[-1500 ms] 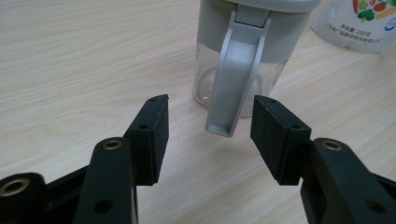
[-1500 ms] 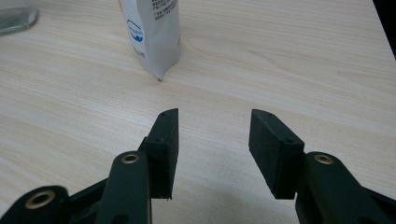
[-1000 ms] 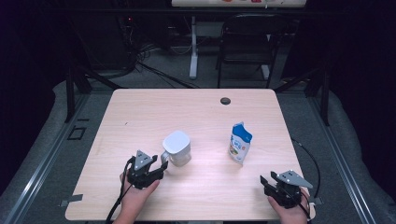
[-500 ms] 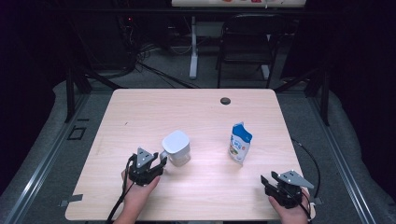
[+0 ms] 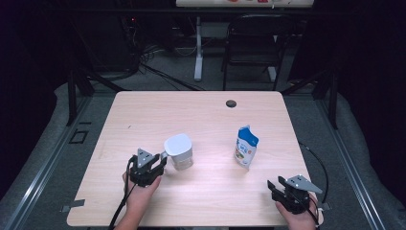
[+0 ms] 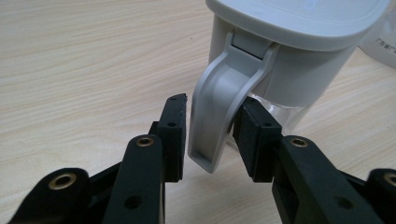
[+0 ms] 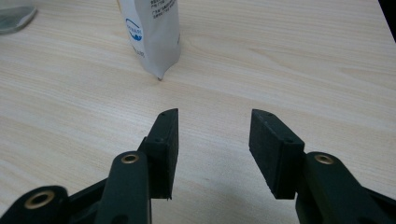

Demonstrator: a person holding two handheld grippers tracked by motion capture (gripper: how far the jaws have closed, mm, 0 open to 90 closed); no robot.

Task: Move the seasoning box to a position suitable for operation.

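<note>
The left claw (image 6: pixel 210 135) has its jaws either side of the grey handle (image 6: pixel 217 116) of a lidded jug (image 5: pixel 178 151), and they have just been closing in on it. In the left gripper view the right-hand pad (image 6: pixel 254 135) appears to touch the handle's inner edge, while a thin gap shows between the left-hand pad (image 6: pixel 173 130) and the handle's outer face, so the squeeze is not yet complete and the jug is not gripped. The claw comes in low and nearly level, which suits a handle that stands upright: the pads meet its two flat sides squarely, and a firm hold there would let the jug be lifted and tipped without touching the lid (image 6: pixel 299 18).

The jug stands upright toward the near left part of the bench (image 5: pixel 143 110), its handle turned toward the person's left hand (image 5: pixel 139 194), likely so that the reach is short. Its lower body is clear, its upper part and lid pale grey.

The right claw (image 7: pixel 212 144) is apart with nothing between its pads, resting above bare wood near the bench's near right corner. It seems to be waiting its turn. Ahead of it, well apart, a white and blue pouch (image 5: pixel 246 146) stands upright toward the right side of the bench with its top torn open, probably ready for pouring. Jug and pouch stand apart from each other, which leaves each hand room to work. A small dark round hole (image 5: pixel 231 103) sits near the far edge.
</note>
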